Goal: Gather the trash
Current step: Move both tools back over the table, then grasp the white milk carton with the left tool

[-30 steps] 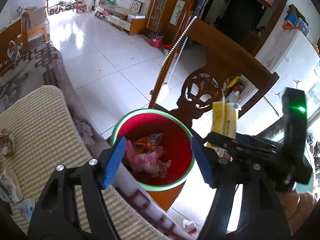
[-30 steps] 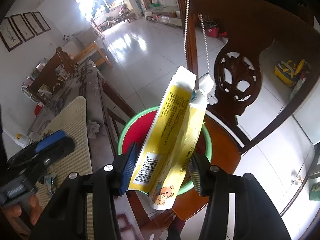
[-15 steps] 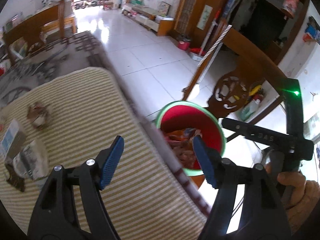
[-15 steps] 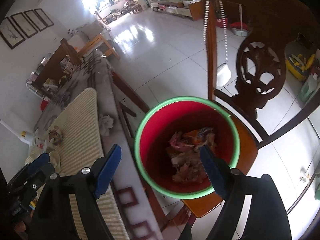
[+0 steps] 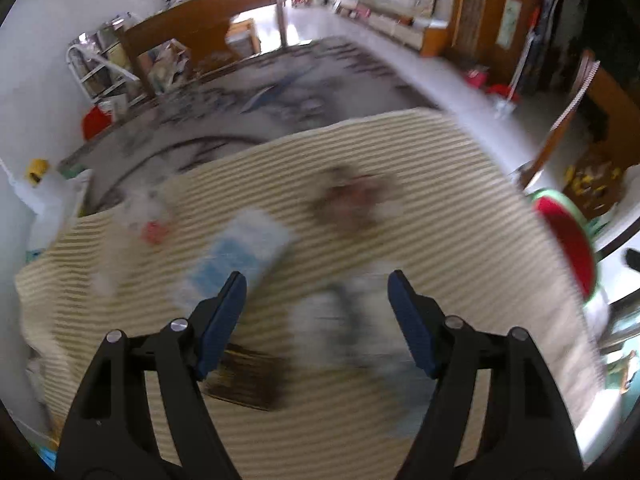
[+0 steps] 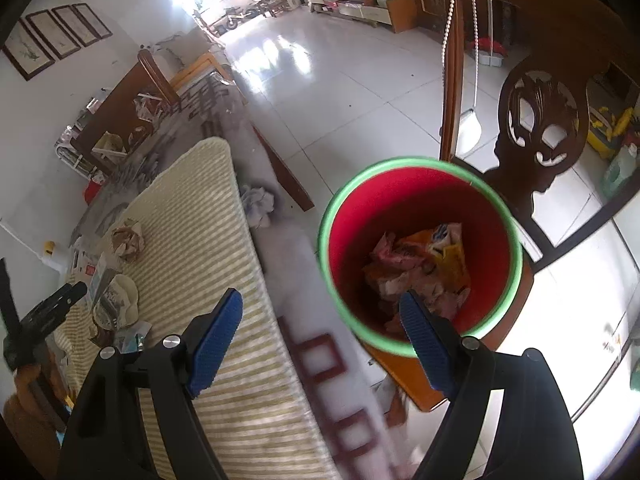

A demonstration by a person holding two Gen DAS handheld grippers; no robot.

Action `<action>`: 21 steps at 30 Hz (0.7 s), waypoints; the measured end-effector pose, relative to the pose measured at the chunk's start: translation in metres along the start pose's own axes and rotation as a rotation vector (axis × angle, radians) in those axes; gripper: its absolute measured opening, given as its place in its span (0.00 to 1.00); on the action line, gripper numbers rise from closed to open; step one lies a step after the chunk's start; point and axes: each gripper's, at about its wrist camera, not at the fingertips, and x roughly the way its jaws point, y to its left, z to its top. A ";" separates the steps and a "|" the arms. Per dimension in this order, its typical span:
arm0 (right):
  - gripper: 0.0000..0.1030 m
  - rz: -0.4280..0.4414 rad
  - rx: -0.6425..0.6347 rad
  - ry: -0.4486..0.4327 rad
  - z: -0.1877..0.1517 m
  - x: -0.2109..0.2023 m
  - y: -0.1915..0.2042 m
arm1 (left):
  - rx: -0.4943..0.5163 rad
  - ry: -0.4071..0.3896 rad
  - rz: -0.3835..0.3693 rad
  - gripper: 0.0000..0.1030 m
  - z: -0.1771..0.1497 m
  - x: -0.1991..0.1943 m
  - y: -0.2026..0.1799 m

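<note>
While the right tongs (image 6: 320,328) have just spread apart and hang empty above the surface (image 6: 292,280) edge, the red bin (image 6: 420,208) of trash sits at two o'clock, a carved chair (image 6: 540,120) behind it. Left tongs (image 5: 316,312), released, hover over blurred litter: blue-white packet (image 5: 240,256) at eleven o'clock, brown wad (image 5: 352,200) at twelve.

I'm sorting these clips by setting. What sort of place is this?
Most likely a lived-in home's main room: a carved wooden chair, framed pictures on the wall, a glossy tiled floor, and a red bin beside a cloth-covered table.
</note>
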 end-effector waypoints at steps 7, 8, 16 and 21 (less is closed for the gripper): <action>0.76 -0.021 0.011 0.014 -0.032 0.001 0.044 | 0.068 0.123 0.011 0.68 -0.002 0.047 0.056; 0.76 -0.022 0.011 0.015 -0.037 0.001 0.049 | 0.081 0.134 0.000 0.68 -0.001 0.053 0.059; 0.76 -0.049 0.008 0.021 -0.071 -0.005 0.089 | 0.160 0.157 -0.078 0.68 0.009 0.079 0.054; 0.76 -0.067 0.050 -0.016 -0.085 -0.021 0.095 | 0.227 0.152 -0.098 0.70 0.012 0.084 0.035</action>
